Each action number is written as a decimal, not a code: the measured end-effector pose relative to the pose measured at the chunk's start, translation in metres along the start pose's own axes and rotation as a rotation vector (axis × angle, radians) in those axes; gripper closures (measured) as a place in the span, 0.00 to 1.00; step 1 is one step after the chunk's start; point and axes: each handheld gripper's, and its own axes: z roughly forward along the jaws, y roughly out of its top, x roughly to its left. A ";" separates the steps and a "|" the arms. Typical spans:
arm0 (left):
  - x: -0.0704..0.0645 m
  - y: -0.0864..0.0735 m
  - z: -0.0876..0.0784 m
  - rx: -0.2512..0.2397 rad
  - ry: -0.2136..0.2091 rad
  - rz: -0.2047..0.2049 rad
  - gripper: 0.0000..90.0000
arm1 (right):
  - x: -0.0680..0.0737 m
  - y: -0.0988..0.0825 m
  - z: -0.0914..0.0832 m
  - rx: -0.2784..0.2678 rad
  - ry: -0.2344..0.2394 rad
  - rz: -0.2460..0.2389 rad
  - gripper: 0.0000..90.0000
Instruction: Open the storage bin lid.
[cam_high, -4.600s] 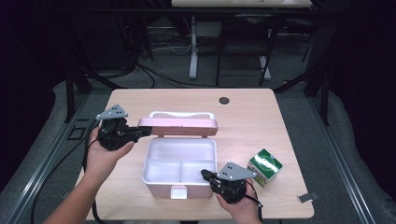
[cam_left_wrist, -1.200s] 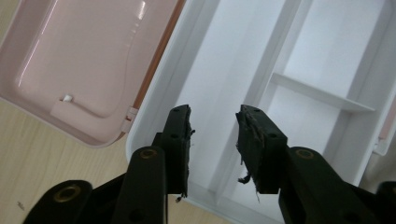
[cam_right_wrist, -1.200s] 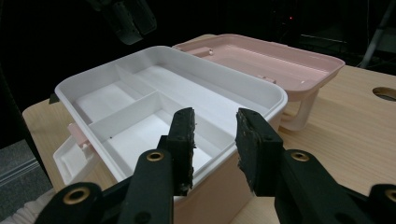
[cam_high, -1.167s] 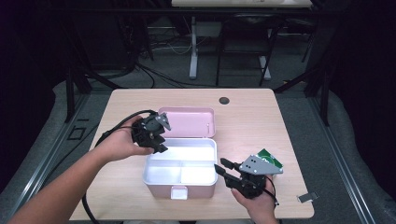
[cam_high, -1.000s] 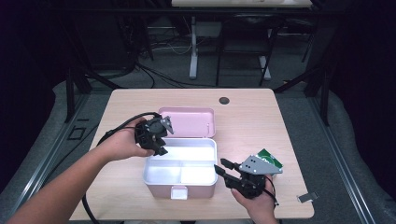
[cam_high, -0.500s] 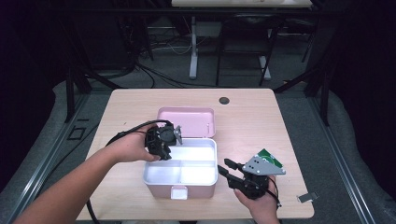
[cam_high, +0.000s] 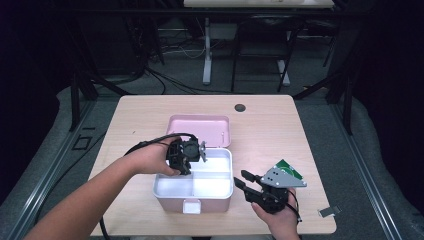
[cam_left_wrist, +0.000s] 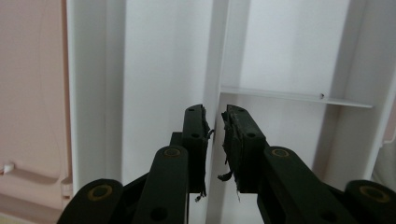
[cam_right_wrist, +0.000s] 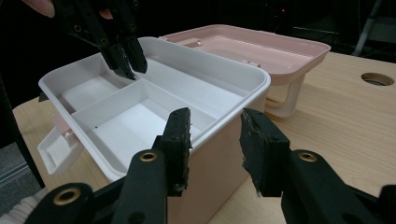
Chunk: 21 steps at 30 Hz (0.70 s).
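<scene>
A pink box (cam_high: 172, 197) stands open at the table's middle, its lid (cam_high: 200, 127) laid back behind it. A white tray (cam_right_wrist: 159, 60) with dividers sits inside it. My left gripper (cam_high: 202, 152) dips into the tray's back left part. Its jaws have just been closing and now straddle a divider wall (cam_left_wrist: 215, 70) with a narrow gap, pads not clearly pressing. My right gripper (cam_high: 240, 181) hovers open just off the box's right wall (cam_right_wrist: 224, 154), holding nothing. The left gripper (cam_right_wrist: 128, 65) also appears above the tray in the right gripper view.
A green packet (cam_high: 289, 167) lies on the table behind my right gripper's grey plate. A small grey piece (cam_high: 328, 211) rests near the front right corner. A round hole (cam_high: 240, 107) marks the far side. Chair legs and cables crowd the floor beyond.
My left hand has come forward and down from beside the lid into the tray, and its jaws have narrowed. The right hand has stayed put.
</scene>
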 end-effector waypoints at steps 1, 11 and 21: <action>0.000 0.002 0.001 0.008 -0.001 0.010 0.88 | 0.000 0.000 0.000 0.000 -0.003 0.000 0.70; -0.002 0.010 0.009 0.049 -0.005 0.050 0.93 | -0.002 -0.001 0.000 -0.001 -0.001 0.004 0.70; -0.002 0.014 0.019 0.076 -0.001 0.065 0.96 | -0.001 -0.002 0.000 0.002 0.001 0.004 0.70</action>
